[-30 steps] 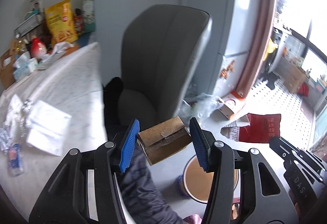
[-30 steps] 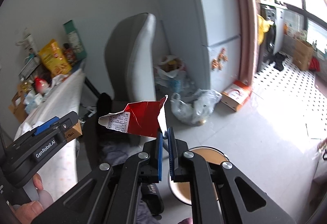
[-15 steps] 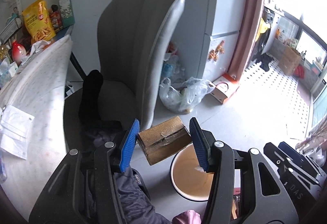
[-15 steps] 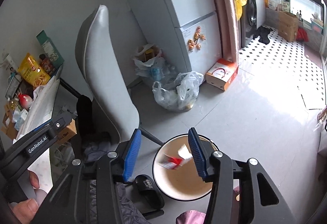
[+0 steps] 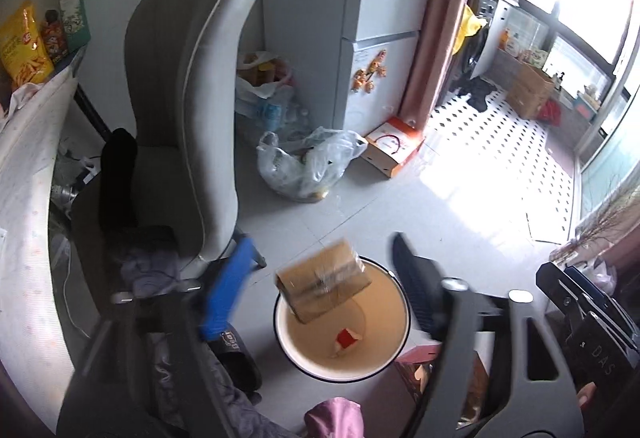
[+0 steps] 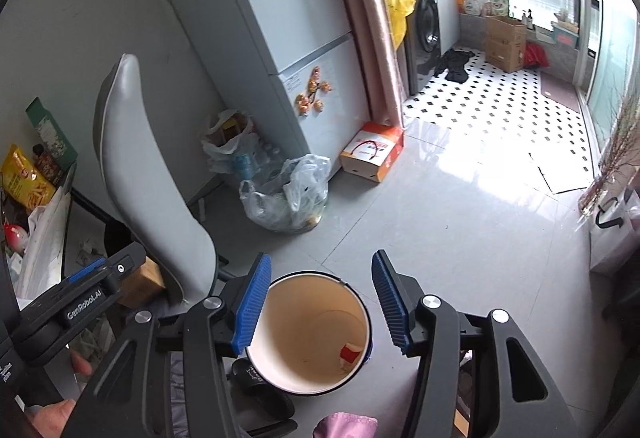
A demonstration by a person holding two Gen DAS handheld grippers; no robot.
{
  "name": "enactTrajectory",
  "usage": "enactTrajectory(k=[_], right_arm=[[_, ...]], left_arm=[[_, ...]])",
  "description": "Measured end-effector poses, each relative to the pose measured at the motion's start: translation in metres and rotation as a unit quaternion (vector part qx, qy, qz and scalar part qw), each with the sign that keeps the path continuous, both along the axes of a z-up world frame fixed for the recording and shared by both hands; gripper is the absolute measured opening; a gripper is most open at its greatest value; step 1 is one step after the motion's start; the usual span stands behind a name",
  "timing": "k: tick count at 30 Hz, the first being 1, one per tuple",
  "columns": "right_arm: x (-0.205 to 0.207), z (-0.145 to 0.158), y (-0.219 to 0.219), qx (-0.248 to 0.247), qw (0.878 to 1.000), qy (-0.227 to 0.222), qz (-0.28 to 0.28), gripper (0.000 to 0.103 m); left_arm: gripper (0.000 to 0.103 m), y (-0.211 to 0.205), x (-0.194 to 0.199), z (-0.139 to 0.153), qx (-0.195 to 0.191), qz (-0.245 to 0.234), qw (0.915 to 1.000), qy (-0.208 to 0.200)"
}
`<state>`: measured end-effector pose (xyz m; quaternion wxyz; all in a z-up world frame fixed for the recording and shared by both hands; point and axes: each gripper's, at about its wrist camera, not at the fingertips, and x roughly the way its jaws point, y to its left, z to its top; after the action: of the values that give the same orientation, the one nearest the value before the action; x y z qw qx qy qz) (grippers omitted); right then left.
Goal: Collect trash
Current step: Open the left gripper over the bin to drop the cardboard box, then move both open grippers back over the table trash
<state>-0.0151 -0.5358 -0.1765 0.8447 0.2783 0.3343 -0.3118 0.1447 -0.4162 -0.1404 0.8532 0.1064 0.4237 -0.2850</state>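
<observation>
**Tongs apart above the bin**

The left tongs (image 5: 320,282) are spread wide, the cardboard box (image 5: 323,285) loose between them over the bin (image 5: 404,314) (aimed to drop in). The right tongs (image 6: 320,302) gape empty; a red wrapper (image 6: 351,352) lies inside.

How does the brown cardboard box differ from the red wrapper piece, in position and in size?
The cardboard box is blurred, tilted, above the bin's rim, touching neither finger of the open left gripper; the red wrapper piece lies at the bin's bottom. The box looks much larger than the wrapper. The box is brown, the wrapper red and white. Both are within the bin's opening.
</observation>
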Motion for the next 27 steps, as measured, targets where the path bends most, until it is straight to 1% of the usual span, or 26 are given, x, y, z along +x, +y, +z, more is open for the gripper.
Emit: enactTrajectory(k=[3,6,8,10,12,16,18,20,22,27], right_arm=[[-0.004,-0.002,-0.005,0.001,1.000,0.001,-0.005,0.053],[-0.002,-0.001,-0.003,0.009,1.000,-0.004,0.002,0.053],[0.006,0.004,0.004,0.007,1.000,-0.010,0.011,0.058],[0.012,0.015,0.016,-0.004,1.000,-0.017,0.024,0.069],[0.018,0.025,0.031,-0.016,0.999,-0.025,0.044,0.072],[0.029,0.041,0.057,-0.025,0.996,-0.039,0.075,0.084],[0.035,0.051,0.074,-0.034,0.994,-0.048,0.093,0.088],[0.037,0.059,0.089,-0.039,0.992,-0.055,0.107,0.089],[0.041,0.069,0.106,-0.046,0.990,-0.063,0.122,0.093],[0.050,0.092,0.154,-0.061,0.982,-0.077,0.163,0.095]], left_arm=[[0.095,0.005,-0.002,0.006,-0.007,0.006,0.9999,-0.007],[0.096,0.021,0.002,0.018,-0.010,0.029,0.9994,-0.019],[0.096,0.037,0.006,0.030,-0.014,0.051,0.9981,-0.031],[0.098,0.054,0.007,0.042,-0.020,0.073,0.9962,-0.043],[0.097,0.072,0.006,0.052,-0.025,0.093,0.9936,-0.058],[0.097,0.114,0.002,0.071,-0.035,0.137,0.9864,-0.084],[0.097,0.132,0.001,0.078,-0.039,0.153,0.9831,-0.092],[0.097,0.156,-0.001,0.085,-0.044,0.171,0.9795,-0.098],[0.097,0.176,-0.003,0.092,-0.050,0.186,0.9757,-0.104],[0.097,0.228,-0.011,0.102,-0.063,0.225,0.9656,-0.115]])
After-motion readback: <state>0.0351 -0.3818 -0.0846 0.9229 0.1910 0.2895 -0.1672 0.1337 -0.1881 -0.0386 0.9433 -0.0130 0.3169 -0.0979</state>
